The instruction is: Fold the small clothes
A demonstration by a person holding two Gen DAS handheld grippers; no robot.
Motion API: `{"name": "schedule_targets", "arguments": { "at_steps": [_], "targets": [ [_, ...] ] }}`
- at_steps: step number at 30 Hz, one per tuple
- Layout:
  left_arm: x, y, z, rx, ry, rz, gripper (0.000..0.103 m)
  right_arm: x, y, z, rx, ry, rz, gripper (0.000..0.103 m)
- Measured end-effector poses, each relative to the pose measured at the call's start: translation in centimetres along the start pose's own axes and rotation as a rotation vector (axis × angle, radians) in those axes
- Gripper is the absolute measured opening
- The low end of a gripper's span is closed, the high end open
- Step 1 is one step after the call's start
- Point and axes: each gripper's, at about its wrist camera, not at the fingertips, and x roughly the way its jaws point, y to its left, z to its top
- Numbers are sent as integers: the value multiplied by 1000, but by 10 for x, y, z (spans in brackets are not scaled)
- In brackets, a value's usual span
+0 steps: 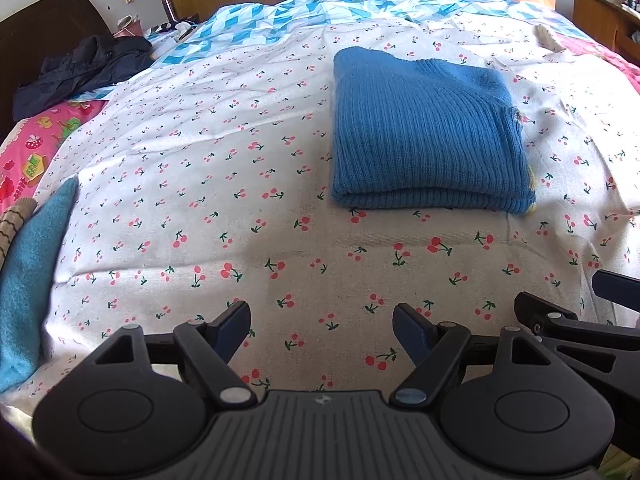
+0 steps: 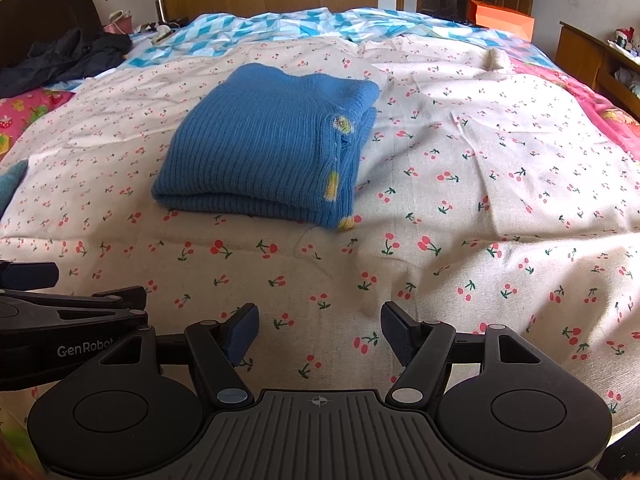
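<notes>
A blue ribbed knit sweater (image 1: 424,132) lies folded into a neat rectangle on the cherry-print sheet (image 1: 200,208); it also shows in the right wrist view (image 2: 264,144), with small yellow patches along its right edge. My left gripper (image 1: 322,332) is open and empty, low over the sheet, well in front of the sweater. My right gripper (image 2: 320,332) is open and empty, also in front of the sweater and to its right. Each gripper's side shows at the edge of the other's view.
A teal knit garment (image 1: 28,280) and a striped beige piece lie at the sheet's left edge. A dark jacket (image 1: 80,68) lies by the headboard. A blue-white quilt (image 2: 304,24) covers the far bed. An orange box (image 2: 500,18) and wooden furniture stand behind.
</notes>
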Motion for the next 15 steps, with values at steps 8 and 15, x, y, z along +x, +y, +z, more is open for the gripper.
{"name": "schedule_targets", "arguments": {
  "at_steps": [8, 15],
  "targets": [
    [1, 4, -1, -27, 11, -21, 84, 1, -3, 0, 16, 12, 15, 71],
    [0, 1, -2, -13, 12, -28, 84, 1, -5, 1, 25, 9, 9, 72]
  ]
}}
